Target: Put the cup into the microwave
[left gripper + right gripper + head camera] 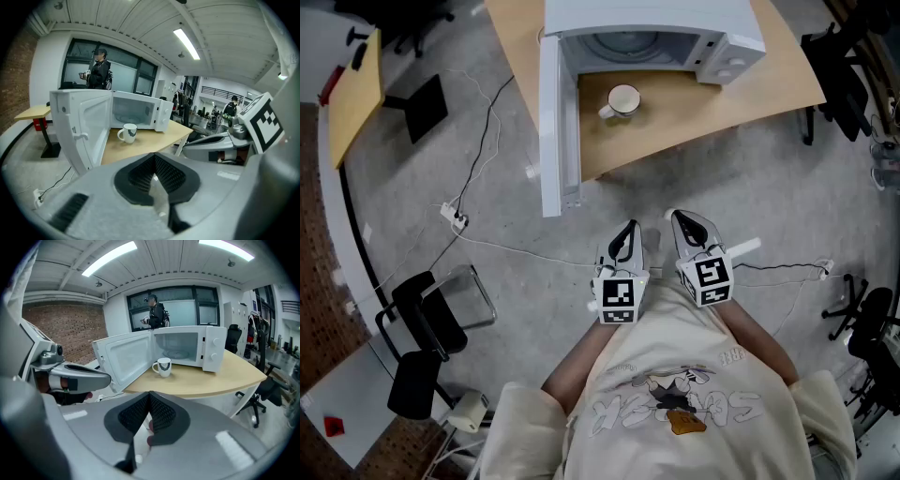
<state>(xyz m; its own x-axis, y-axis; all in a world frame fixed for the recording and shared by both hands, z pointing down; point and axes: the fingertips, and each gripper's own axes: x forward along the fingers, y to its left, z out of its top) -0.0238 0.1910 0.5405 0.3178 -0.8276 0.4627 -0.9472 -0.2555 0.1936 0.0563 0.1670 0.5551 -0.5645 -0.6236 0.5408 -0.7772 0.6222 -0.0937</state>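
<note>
Here stand one cup [623,99], one microwave [656,14]; left gripper [630,225] and right gripper [678,216] jaws together.

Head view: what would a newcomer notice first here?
A white microwave stands on the wooden table at the top, door swung wide open. A white cup stands on the table just before its opening. Below, the left gripper and right gripper sit side by side, both shut and empty.
</note>
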